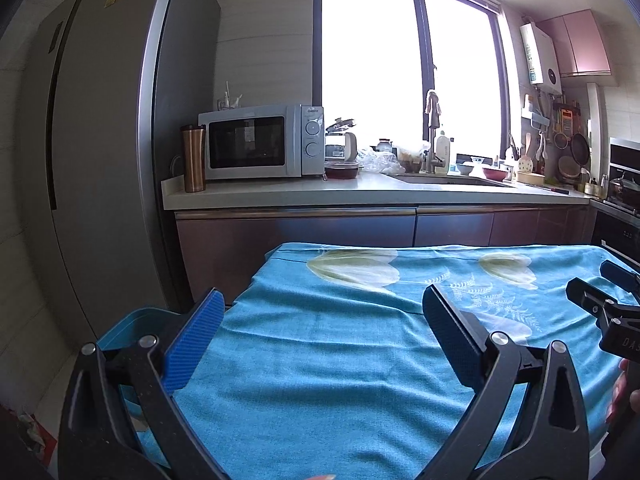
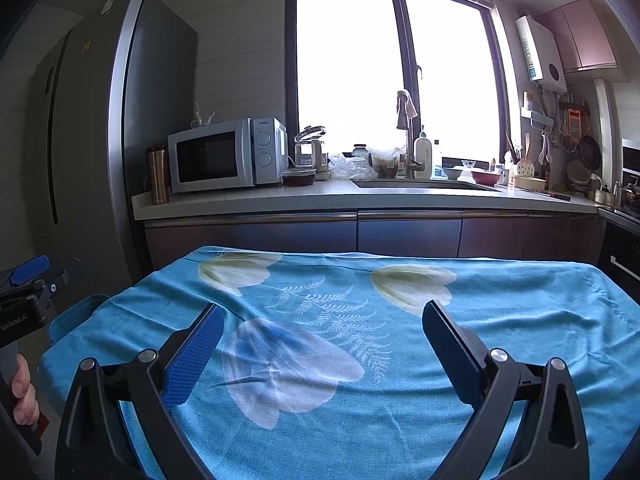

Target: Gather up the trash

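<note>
My left gripper [image 1: 322, 300] is open and empty, held over the left part of a table covered by a blue flowered cloth [image 1: 340, 352]. A blue bin [image 1: 132, 326] stands just left of the table, partly behind my left finger; its rim also shows in the right wrist view [image 2: 74, 314]. My right gripper [image 2: 322, 314] is open and empty over the middle of the same cloth [image 2: 500, 320]. The right gripper shows at the right edge of the left wrist view [image 1: 600, 284], and the left gripper at the left edge of the right wrist view [image 2: 28, 276]. No trash shows on the cloth.
A kitchen counter [image 1: 360, 194] runs behind the table with a microwave [image 1: 260, 142], a copper tumbler [image 1: 194, 158], a sink and tap [image 1: 434, 136], bowls and a crumpled plastic bag [image 1: 380, 160]. A tall grey fridge [image 1: 108, 140] stands at the left. An oven [image 1: 624, 184] is at right.
</note>
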Demonstrator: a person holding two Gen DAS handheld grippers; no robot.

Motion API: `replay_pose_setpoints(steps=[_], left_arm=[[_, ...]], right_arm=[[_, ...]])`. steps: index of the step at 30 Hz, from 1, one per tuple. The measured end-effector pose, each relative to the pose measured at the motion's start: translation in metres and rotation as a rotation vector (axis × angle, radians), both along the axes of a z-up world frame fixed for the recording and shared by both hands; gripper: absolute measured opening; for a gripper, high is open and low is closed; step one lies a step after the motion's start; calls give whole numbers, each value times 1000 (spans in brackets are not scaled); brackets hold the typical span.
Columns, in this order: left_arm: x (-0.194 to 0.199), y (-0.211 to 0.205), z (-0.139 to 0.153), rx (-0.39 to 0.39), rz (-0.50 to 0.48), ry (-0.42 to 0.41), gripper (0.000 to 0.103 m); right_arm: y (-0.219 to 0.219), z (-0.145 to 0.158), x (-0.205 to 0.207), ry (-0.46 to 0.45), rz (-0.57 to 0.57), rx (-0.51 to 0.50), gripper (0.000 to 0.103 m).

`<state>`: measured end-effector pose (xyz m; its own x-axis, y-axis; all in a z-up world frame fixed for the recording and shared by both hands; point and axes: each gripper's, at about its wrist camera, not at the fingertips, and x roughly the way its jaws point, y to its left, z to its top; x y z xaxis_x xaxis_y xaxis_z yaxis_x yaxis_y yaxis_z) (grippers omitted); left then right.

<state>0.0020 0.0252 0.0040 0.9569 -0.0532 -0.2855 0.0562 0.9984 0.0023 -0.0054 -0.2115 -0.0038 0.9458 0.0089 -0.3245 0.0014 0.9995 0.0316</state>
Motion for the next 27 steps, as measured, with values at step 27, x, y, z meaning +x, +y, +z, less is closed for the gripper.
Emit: replay_pose_setpoints(steps=[27], left_arm=[[9,-9,-1,-2,-7,-10,98]], right_arm=[[-12,0,2,-3,-21,0,96]])
